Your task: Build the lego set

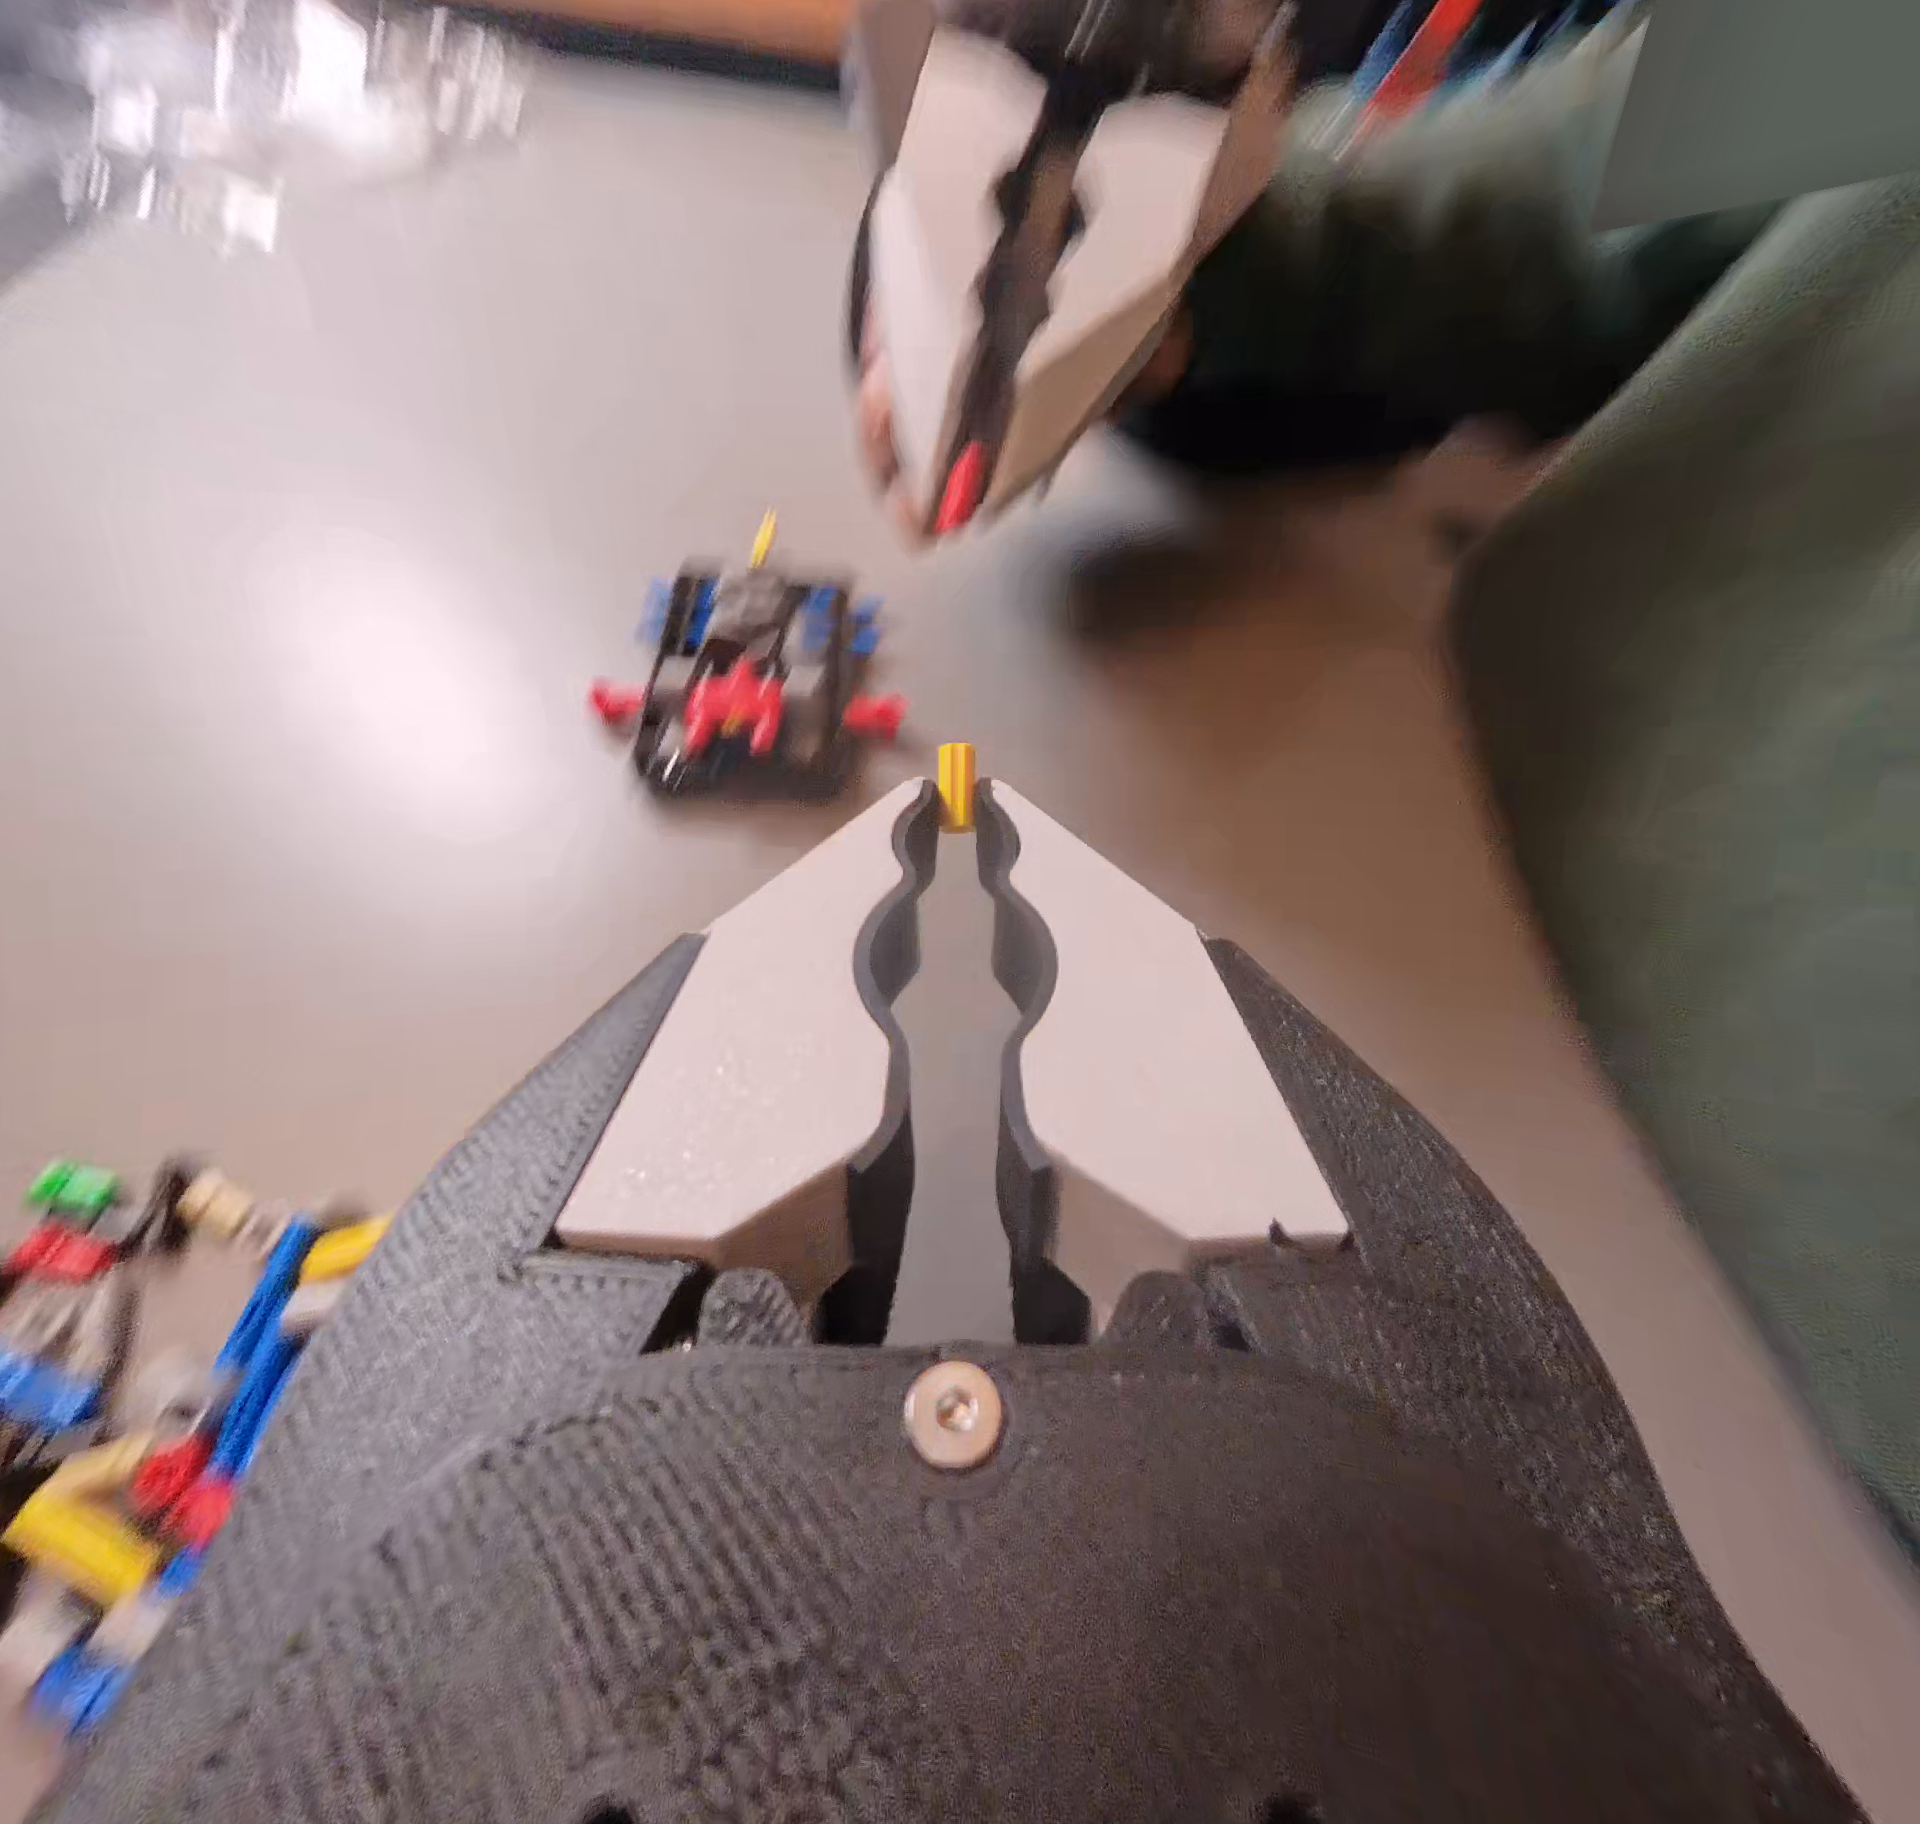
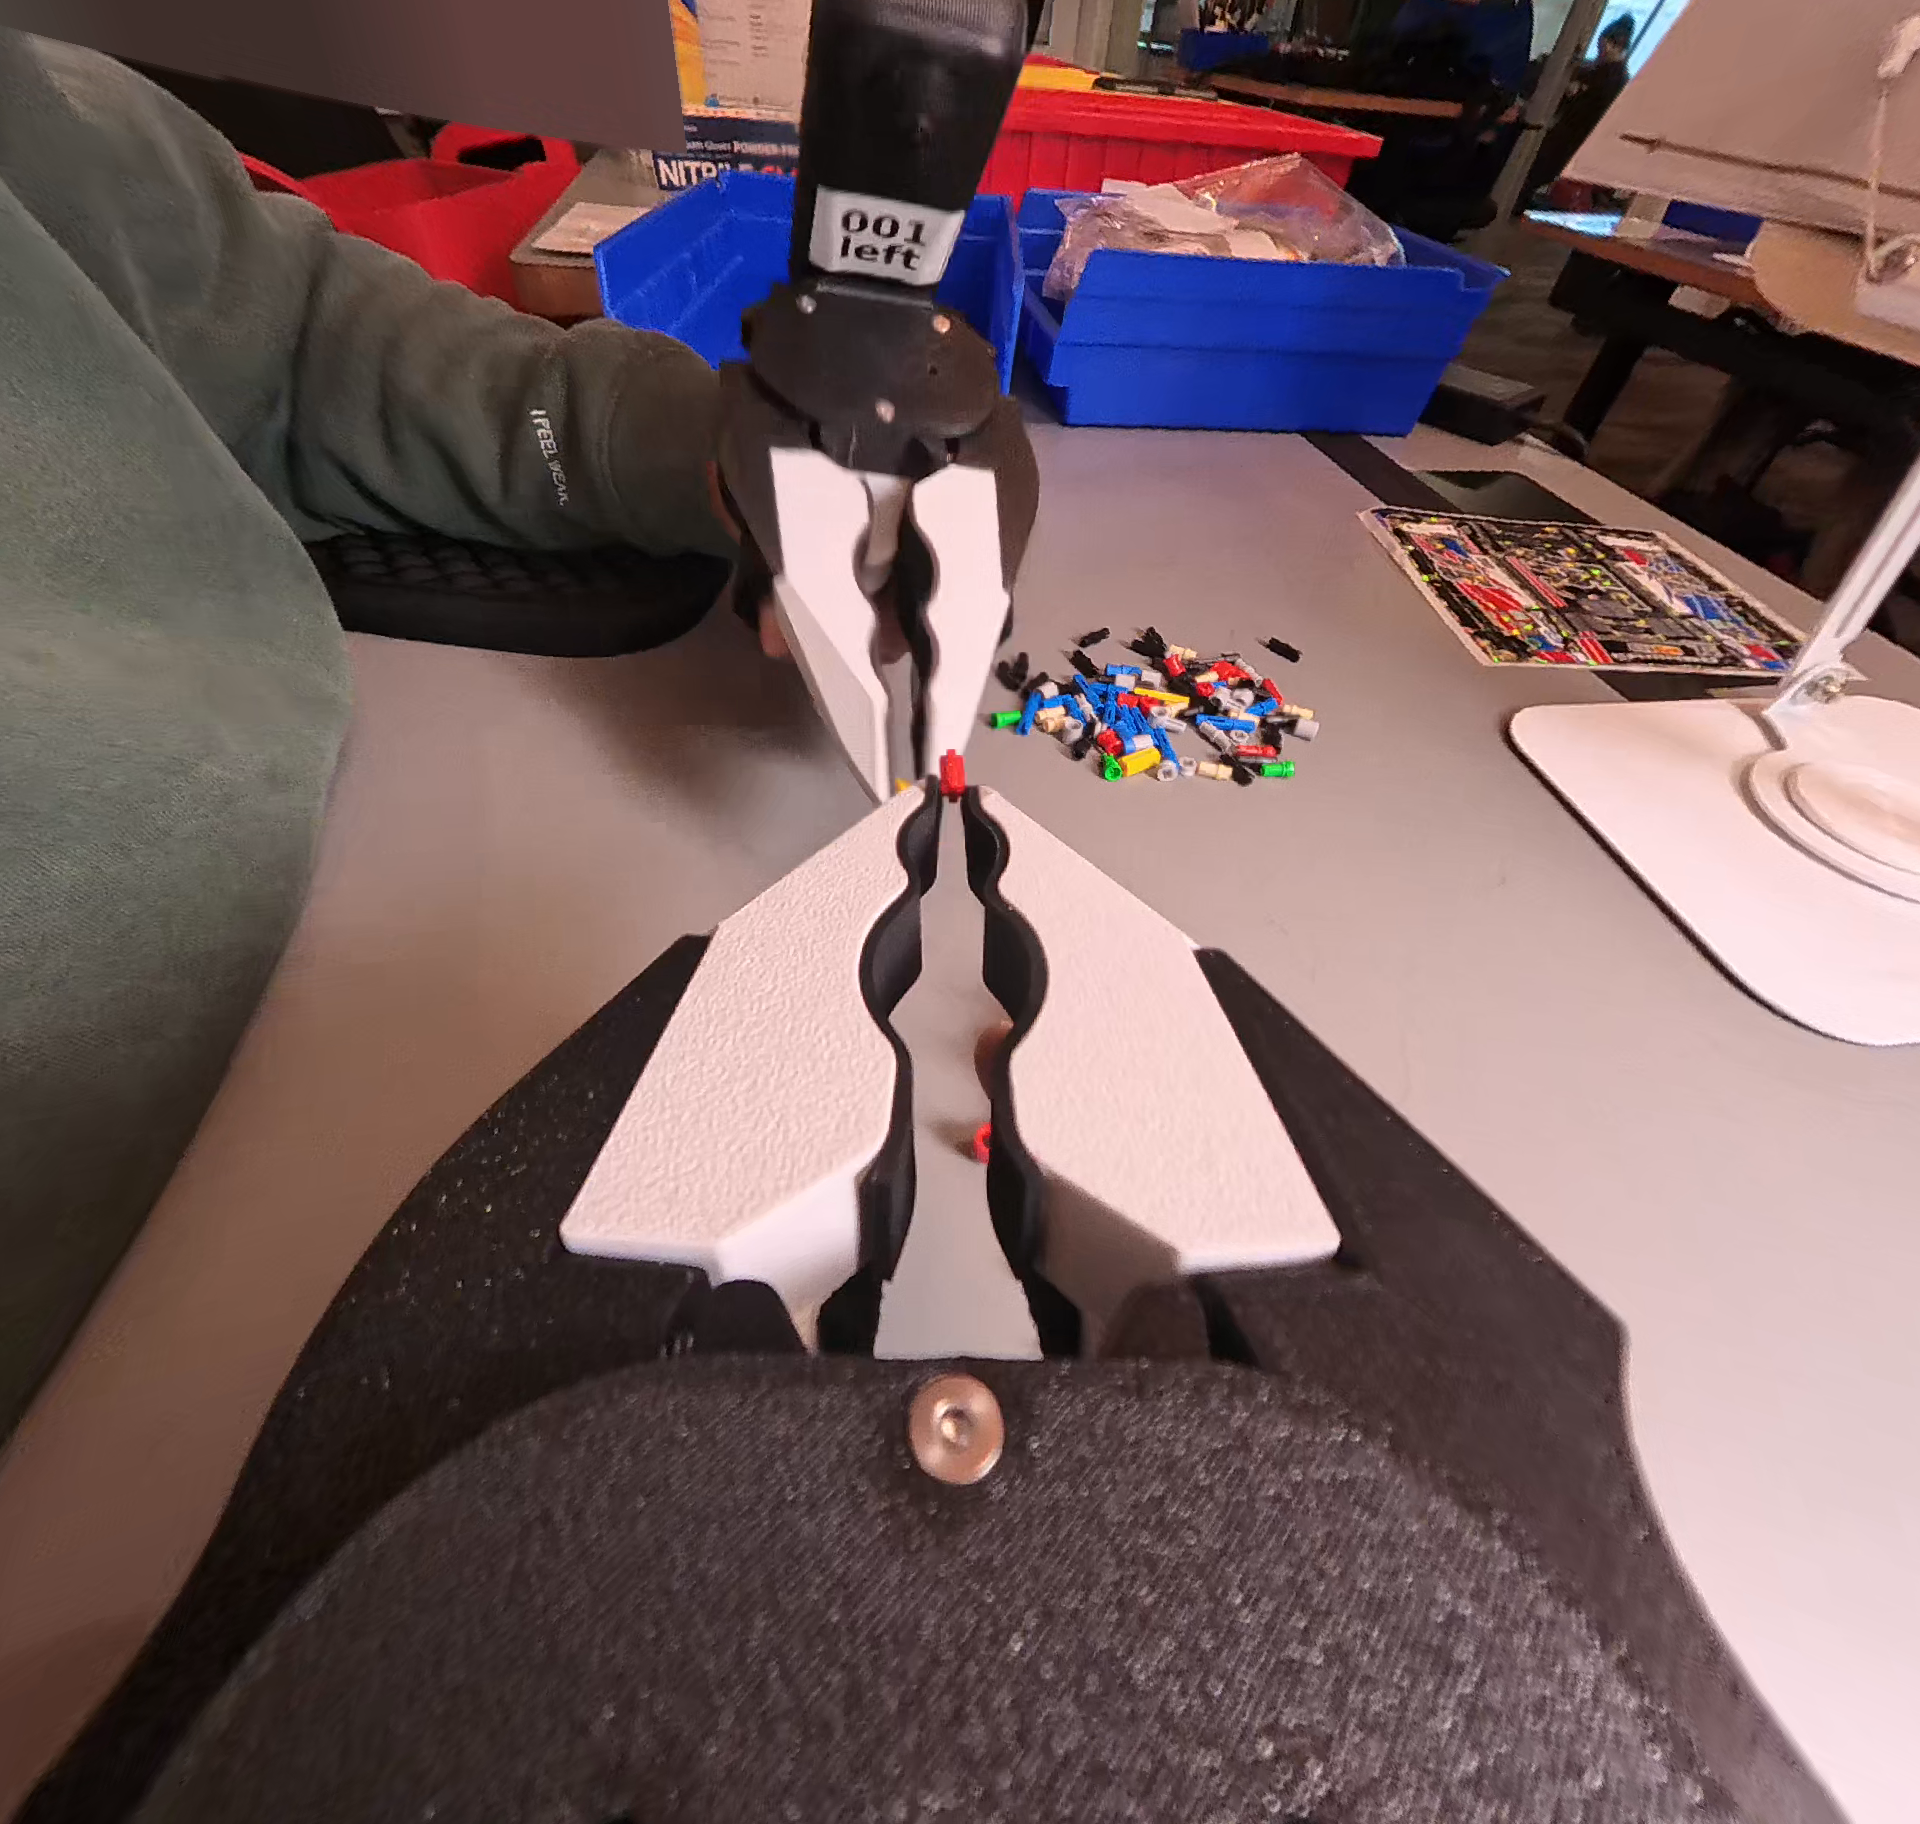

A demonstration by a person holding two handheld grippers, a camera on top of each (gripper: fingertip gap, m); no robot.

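In the left wrist view my left gripper (image 1: 954, 795) is shut on a small yellow peg (image 1: 954, 768) at its tips, above the grey table. A partly built black, red and blue lego model (image 1: 753, 683) sits on the table just beyond, to the left. My right gripper (image 1: 951, 501) hangs above and beyond, blurred, with a red piece at its tips. In the right wrist view my right gripper (image 2: 951, 795) is shut on a small red pin (image 2: 951, 768). The left gripper (image 2: 902, 775) points down with its tips almost touching it.
A pile of loose lego pieces (image 2: 1164, 714) lies beyond the grippers, also at lower left in the left wrist view (image 1: 125, 1411). An instruction sheet (image 2: 1579, 590), a white lamp base (image 2: 1714, 839) and blue bins (image 2: 1247, 340) are to the right and behind. A small red piece (image 2: 979, 1140) lies on the table. A green sleeve (image 2: 364, 403) is to the left. The tips of one gripper are about 5 cm away from the tips of the other.
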